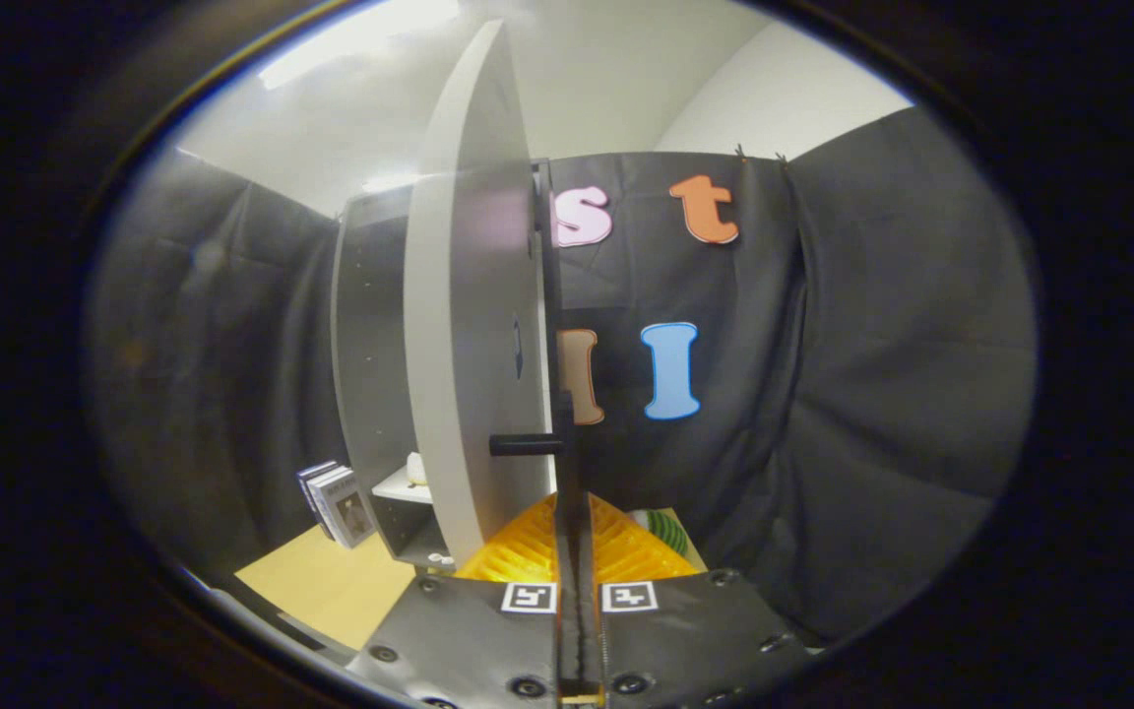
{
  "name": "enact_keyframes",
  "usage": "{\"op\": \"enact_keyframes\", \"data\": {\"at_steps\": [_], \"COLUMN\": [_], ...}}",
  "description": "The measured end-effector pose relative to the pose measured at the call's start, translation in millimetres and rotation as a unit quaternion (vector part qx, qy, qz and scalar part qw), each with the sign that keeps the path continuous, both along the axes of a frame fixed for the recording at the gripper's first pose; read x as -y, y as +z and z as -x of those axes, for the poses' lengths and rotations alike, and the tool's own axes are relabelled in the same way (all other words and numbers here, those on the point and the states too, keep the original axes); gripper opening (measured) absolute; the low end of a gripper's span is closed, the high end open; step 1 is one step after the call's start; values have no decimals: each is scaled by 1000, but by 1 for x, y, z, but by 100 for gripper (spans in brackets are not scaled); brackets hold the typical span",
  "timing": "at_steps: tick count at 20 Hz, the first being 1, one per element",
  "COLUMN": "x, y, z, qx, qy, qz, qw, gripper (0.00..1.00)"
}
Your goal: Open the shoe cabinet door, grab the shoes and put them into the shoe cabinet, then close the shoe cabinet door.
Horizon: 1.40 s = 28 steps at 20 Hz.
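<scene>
Shoe cabinet door point(473, 325) stands swung out edge-on just ahead of the hand-held gripper point(577, 537), its thin dark edge running down between the two fingers, which are pressed together on it. A dark handle point(525, 445) juts from the door's pale face. Behind the door the shoe cabinet point(370, 374) stands on the tabletop point(326, 581), a pale object on its inner shelf. Books point(339, 504) lean beside the cabinet.
</scene>
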<state>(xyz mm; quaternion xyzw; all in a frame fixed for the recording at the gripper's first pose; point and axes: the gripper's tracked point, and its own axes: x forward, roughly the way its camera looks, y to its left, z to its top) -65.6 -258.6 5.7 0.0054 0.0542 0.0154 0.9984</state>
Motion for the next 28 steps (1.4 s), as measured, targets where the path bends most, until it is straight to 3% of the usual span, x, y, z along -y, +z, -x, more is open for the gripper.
{"op": "enact_keyframes", "data": {"at_steps": [6,9,13,17,19,20,21,28], "x": [-4,-29,-86,-164,-193,-205,-212,-219], "y": [10,12,-20,-88,-139,-164,-188,-367], "z": [44,68,74,65,59,60,56,27], "qx": [20,40,30,-20,-58,-79,-95,-182], "qy": [-18,-22,-26,-6,1,2,-3,-20], "qz": [21,23,18,-19,-28,-33,-39,-60], "qw": [999,999,999,1000,998,996,995,981], "gripper": [3,3,2,13,13,22,31,47]}}
